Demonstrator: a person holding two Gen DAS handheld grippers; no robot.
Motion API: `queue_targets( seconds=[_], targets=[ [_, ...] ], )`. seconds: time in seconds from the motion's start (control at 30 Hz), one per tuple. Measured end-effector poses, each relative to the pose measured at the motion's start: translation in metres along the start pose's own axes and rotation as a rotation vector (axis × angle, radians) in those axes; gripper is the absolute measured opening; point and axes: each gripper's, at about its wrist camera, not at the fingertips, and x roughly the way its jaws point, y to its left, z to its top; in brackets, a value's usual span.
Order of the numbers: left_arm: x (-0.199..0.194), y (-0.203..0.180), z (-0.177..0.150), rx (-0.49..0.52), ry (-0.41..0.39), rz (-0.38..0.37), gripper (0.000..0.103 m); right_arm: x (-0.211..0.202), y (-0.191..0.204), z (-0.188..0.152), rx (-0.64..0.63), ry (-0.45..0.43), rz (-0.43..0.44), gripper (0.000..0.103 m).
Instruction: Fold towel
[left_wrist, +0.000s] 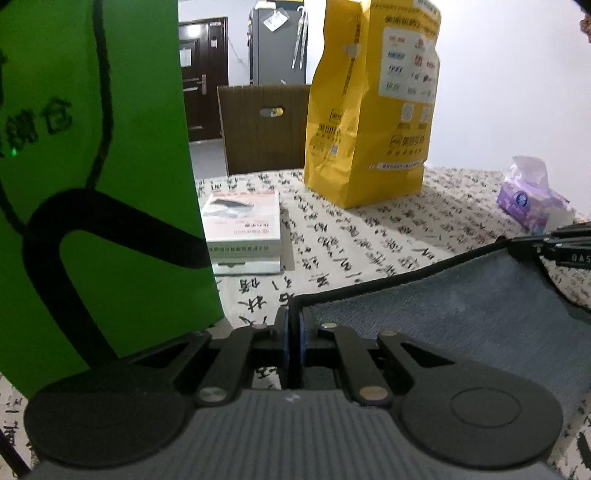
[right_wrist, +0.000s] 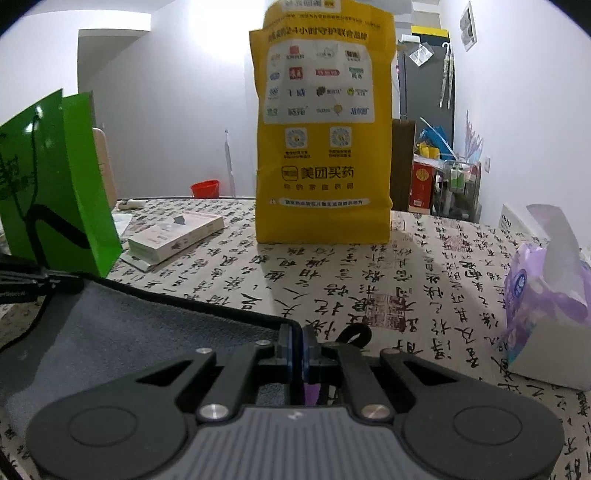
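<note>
A grey-blue towel (left_wrist: 461, 306) with a black hem is held up above the table, stretched between both grippers. My left gripper (left_wrist: 294, 314) is shut on the towel's left corner. My right gripper (right_wrist: 295, 332) is shut on the towel's (right_wrist: 129, 325) right corner; a black hanging loop (right_wrist: 356, 334) sticks out beside it. The right gripper also shows in the left wrist view (left_wrist: 561, 243) at the far right edge, and the left gripper shows in the right wrist view (right_wrist: 26, 280) at the far left edge.
The table (right_wrist: 406, 295) has a cloth printed with black calligraphy. A green paper bag (left_wrist: 92, 184) stands close on the left. A yellow paper bag (right_wrist: 325, 129) stands at the back middle. A white box (left_wrist: 242, 229) lies between them. A purple tissue pack (right_wrist: 546, 291) sits at the right.
</note>
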Motion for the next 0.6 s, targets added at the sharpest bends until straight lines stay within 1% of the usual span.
queue_targets(
  seconds=[0.03, 0.07, 0.1, 0.13, 0.17, 0.2, 0.23, 0.27, 0.3, 0.33, 0.37, 0.4, 0.43, 0.6],
  targets=[
    [0.004, 0.001, 0.000, -0.005, 0.015, 0.014, 0.010, 0.003, -0.001, 0.000, 0.002, 0.003, -0.014, 0.010],
    [0.008, 0.002, -0.001, -0.014, 0.031, 0.029, 0.020, 0.005, -0.002, -0.001, 0.002, 0.006, -0.025, 0.013],
    [0.010, 0.004, -0.003, -0.025, 0.039, 0.033, 0.039, 0.007, -0.003, -0.001, 0.006, 0.009, -0.034, 0.017],
    [0.010, 0.006, -0.004, -0.031, 0.036, 0.030, 0.050, 0.008, -0.005, -0.001, 0.018, 0.012, -0.037, 0.023],
    [0.009, 0.007, -0.005, -0.035, 0.031, 0.037, 0.065, 0.007, -0.006, -0.001, 0.031, 0.010, -0.041, 0.027],
    [0.009, 0.008, -0.006, -0.039, 0.028, 0.047, 0.074, 0.006, -0.008, -0.001, 0.041, 0.003, -0.045, 0.039],
    [0.008, 0.009, -0.006, -0.044, 0.027, 0.044, 0.076, 0.005, -0.009, -0.001, 0.051, -0.001, -0.049, 0.052],
    [0.007, 0.010, -0.005, -0.050, 0.028, 0.034, 0.083, 0.003, -0.011, 0.000, 0.063, -0.005, -0.053, 0.057],
    [0.006, 0.010, -0.005, -0.052, 0.032, 0.031, 0.093, 0.002, -0.012, 0.001, 0.077, -0.008, -0.051, 0.063],
    [0.005, 0.009, -0.004, -0.053, 0.031, 0.040, 0.100, 0.000, -0.014, 0.002, 0.092, -0.010, -0.043, 0.069],
    [0.003, 0.008, -0.005, -0.052, 0.020, 0.049, 0.103, -0.001, -0.015, 0.002, 0.105, -0.011, -0.035, 0.073],
    [0.000, 0.007, -0.005, -0.048, 0.007, 0.054, 0.103, -0.002, -0.016, 0.003, 0.119, -0.010, -0.031, 0.086],
    [-0.002, 0.006, -0.006, -0.040, 0.006, 0.050, 0.103, -0.003, -0.017, 0.003, 0.133, -0.009, -0.028, 0.095],
    [-0.016, -0.002, -0.008, -0.011, 0.000, 0.036, 0.103, -0.011, -0.012, 0.001, 0.133, 0.044, -0.042, 0.100]
  ],
)
